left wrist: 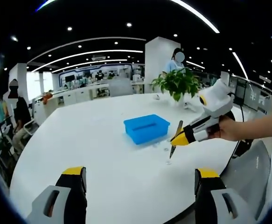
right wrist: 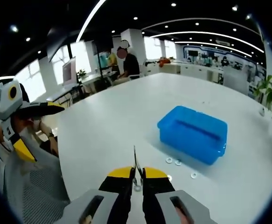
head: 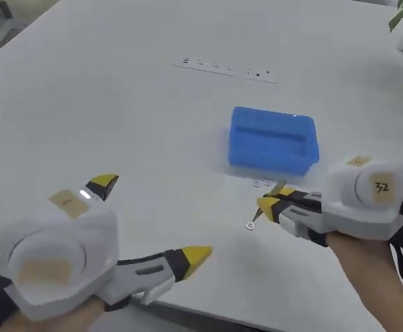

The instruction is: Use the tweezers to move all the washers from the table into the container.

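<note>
The tweezers (left wrist: 172,151) are clamped between the closed jaws of the right gripper (head: 265,204), their long axis slanted and the tip pointed down at the table (head: 118,104) beside a washer (head: 249,225) near the container (head: 274,138), while the left gripper (head: 151,218) is held wide open and empty.

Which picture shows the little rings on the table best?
The right gripper view: the washers lie close to the camera, clear little rings on the table beside the blue container. In the head view they are tiny specks near the container; in the left gripper view, faint dots by the tip of the tweezers.
</note>
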`<state>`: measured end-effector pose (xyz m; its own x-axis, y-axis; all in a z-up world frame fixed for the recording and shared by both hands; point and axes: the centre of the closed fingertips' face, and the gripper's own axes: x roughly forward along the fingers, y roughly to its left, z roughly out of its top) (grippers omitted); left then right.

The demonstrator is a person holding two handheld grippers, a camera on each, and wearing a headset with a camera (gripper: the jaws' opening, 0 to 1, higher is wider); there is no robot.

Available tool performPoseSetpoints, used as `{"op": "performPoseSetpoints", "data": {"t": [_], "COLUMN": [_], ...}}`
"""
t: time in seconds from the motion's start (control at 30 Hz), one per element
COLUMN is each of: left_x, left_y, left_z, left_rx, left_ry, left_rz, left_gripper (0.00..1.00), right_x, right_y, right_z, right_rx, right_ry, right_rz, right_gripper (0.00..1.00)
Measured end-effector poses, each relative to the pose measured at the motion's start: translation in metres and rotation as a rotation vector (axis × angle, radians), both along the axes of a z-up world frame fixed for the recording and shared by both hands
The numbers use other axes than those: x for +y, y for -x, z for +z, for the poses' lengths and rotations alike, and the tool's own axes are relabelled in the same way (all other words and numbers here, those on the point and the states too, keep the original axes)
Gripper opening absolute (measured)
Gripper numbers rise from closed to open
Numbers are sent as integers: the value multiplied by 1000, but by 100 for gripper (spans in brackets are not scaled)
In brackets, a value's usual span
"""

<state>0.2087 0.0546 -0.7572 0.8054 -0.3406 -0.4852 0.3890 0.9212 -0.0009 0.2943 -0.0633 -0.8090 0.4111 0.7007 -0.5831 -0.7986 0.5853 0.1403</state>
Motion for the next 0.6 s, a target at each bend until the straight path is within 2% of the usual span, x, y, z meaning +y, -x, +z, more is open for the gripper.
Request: {"op": "performPoseSetpoints", "data": {"t": [0.07,0.27,0.37,0.5,0.6], "left_x": [1,1,0,-1,0], "left_y": [2,0,-1,-3,-5], "left_z": [-5,-11,-15,-14,-16], "left_rx": [6,-5,14,-3,-2], "left_ry": [-20,-53,-81,-68,-58], "left_rz": [-10,-21,-32,-34,-25], "left_gripper": [99,99,99,99,99], "right_x": [0,-1,-1,-1,0], "right_y": [-1,-1,-2,-2,-1], "right_z": [-4,-12,-13,-13,-14], "right_rx": [15,39,40,39,38], "right_ry": [-3,-7,-3,-1,3], "right_rz": [-7,-23,-23,-24,-19], "right_gripper": [4,4,4,4,4]}}
